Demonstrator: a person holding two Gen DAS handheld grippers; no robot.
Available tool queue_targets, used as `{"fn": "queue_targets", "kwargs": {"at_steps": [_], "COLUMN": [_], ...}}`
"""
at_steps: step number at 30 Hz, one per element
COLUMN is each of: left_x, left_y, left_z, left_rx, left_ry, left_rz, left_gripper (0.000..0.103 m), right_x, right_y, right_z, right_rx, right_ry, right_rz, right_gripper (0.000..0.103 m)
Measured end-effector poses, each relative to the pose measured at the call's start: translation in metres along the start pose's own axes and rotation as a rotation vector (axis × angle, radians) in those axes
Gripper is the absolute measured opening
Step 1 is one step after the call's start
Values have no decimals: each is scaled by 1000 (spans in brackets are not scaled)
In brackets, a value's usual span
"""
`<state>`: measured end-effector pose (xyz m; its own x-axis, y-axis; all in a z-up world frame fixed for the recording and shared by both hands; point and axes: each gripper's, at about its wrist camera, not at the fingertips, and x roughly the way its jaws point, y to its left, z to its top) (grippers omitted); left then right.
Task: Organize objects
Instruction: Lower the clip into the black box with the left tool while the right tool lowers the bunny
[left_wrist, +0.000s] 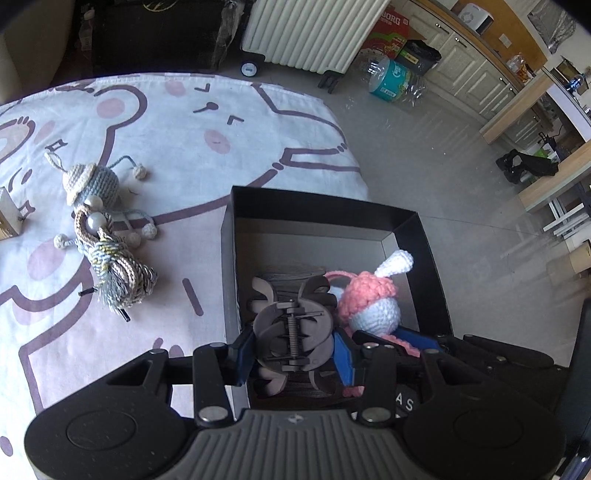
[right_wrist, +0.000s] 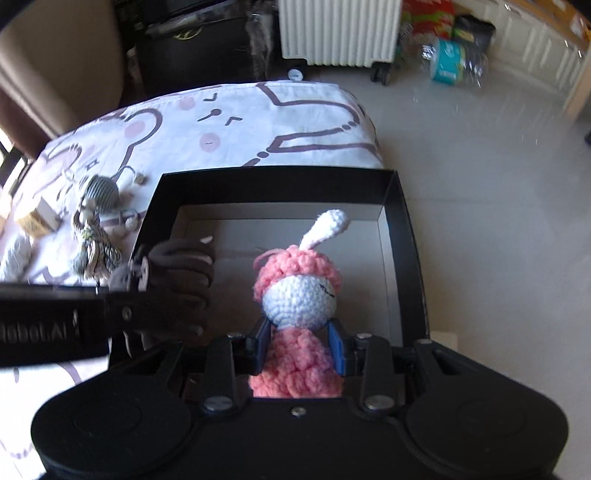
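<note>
A crocheted doll (right_wrist: 300, 295) with a white head, 1 white ear and pink yarn hair and body is clamped at the neck by the right gripper (right_wrist: 300, 345), tilted down into the open black box (right_wrist: 402, 236). A dark brown hair claw (left_wrist: 291, 332), metal spring showing, is pinched between the nearly closed pads of the left gripper (left_wrist: 293, 356), held just beside the doll over the same box.

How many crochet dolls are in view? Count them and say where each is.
2. The pink crochet doll is held in the right gripper over the black box. The grey-blue crochet doll lies on the tablecloth, left of the box. Others may be hidden.
</note>
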<state>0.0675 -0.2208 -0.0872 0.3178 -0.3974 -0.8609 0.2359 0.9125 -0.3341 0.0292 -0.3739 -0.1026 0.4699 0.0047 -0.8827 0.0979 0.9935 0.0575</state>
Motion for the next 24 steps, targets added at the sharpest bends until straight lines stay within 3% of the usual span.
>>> {"fn": "queue_targets", "kwargs": {"at_steps": [6,9,12,19,24], "left_x": [-7,-17,-23,-21,-19], "left_y": [1,-3,-1,17,23], "left_z": [3,5,8,12,11], "left_rx": [-19,21,62,25,13], "left_ry": [11,-31,-57,-24,1], "left_rz": [-19,42,91,132,130], "left_gripper": [54,67,68,68,68], "right_x": [6,9,11,-3,4], "right_y": [-1,-4,-1,1,8], "right_z": [-3,-2,-3,4,2], "right_rx": [45,87,84,93,21], "right_ry": [26,35,51,32,78], "right_rz": [35,51,55,56,14], "right_gripper": [35,35,38,39,34]}}
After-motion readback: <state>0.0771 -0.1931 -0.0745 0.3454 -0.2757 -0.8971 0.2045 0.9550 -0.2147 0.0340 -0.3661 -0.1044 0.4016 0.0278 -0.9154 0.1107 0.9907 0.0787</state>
